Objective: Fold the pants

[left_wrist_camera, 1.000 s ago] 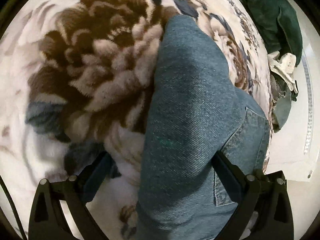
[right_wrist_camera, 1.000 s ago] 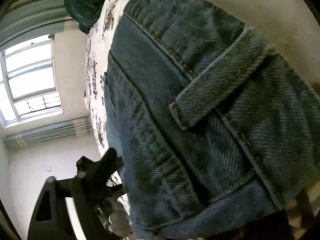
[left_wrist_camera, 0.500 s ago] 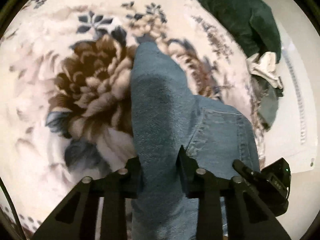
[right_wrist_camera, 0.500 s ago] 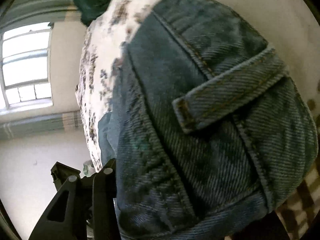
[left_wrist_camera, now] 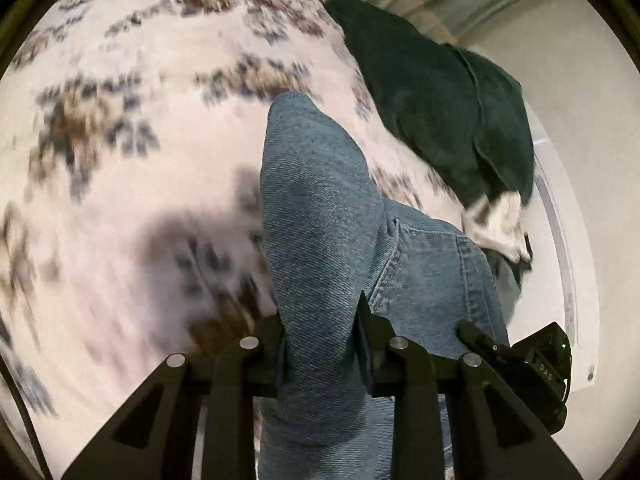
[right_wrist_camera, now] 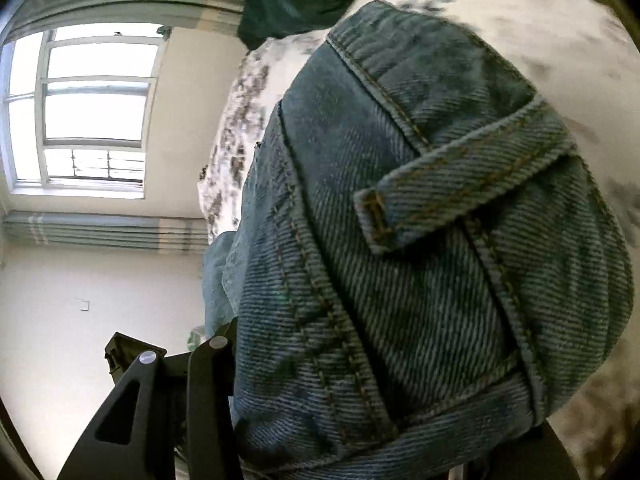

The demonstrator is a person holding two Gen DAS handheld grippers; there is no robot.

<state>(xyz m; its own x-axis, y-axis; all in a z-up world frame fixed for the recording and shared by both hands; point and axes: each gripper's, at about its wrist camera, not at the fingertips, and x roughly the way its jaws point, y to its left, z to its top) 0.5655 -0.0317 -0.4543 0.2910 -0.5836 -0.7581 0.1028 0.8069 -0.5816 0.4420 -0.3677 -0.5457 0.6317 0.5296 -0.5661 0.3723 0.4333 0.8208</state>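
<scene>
The blue denim pants [left_wrist_camera: 320, 216] are clamped in the left gripper [left_wrist_camera: 322, 350], whose two black jaws press from both sides on a thick fold of the cloth; ahead of these jaws the cloth runs out above the white blanket with brown and blue flowers [left_wrist_camera: 132, 160]. The right gripper [right_wrist_camera: 360, 412] is closed on the waistband with its belt loop [right_wrist_camera: 460, 184], though only its left jaw shows against the denim and the other is hidden behind the cloth. No container is visible; a dark green cloth [left_wrist_camera: 440, 108] lies far ahead and right of the left jaws.
</scene>
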